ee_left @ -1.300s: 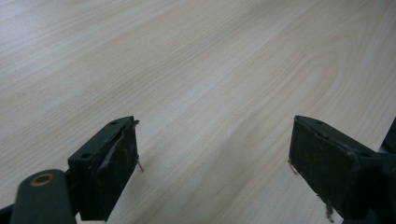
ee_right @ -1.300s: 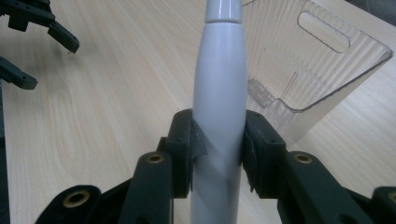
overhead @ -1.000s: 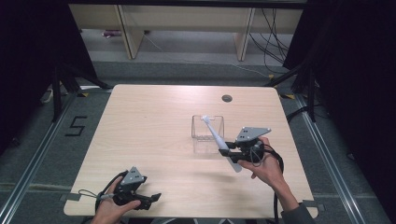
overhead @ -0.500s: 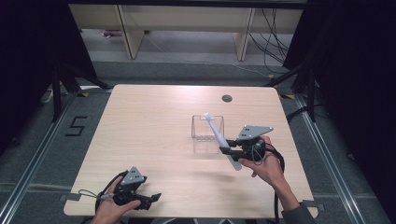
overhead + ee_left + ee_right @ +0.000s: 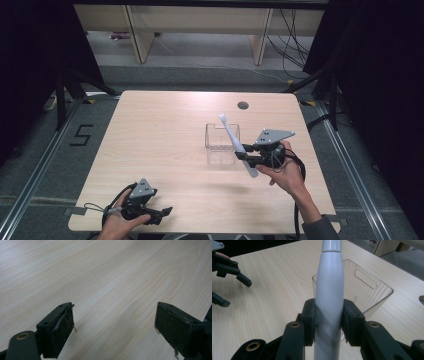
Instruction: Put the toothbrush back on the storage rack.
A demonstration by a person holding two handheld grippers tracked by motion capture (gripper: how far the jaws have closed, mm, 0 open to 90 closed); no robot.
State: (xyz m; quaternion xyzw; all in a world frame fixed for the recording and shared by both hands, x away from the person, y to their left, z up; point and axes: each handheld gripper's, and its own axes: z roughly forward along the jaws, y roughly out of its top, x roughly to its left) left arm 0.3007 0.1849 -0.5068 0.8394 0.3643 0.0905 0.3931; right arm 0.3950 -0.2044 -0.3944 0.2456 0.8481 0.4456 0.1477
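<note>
At the table's near left corner the left gripper point(image 5: 161, 212) rests low over the pale wooden table point(image 5: 165, 140), its jaws apart with nothing between them, seemingly parked so the other hand can work. Farther in and to the right, the right gripper point(image 5: 241, 156) is clamped on the long white plastic handle point(image 5: 329, 302), the jaws pressing its sides around mid-length. The handle runs through the jaws, tilted up and away, its far end over the clear ribbed plastic bin point(image 5: 222, 144) just beyond, probably to be lowered inside.
</note>
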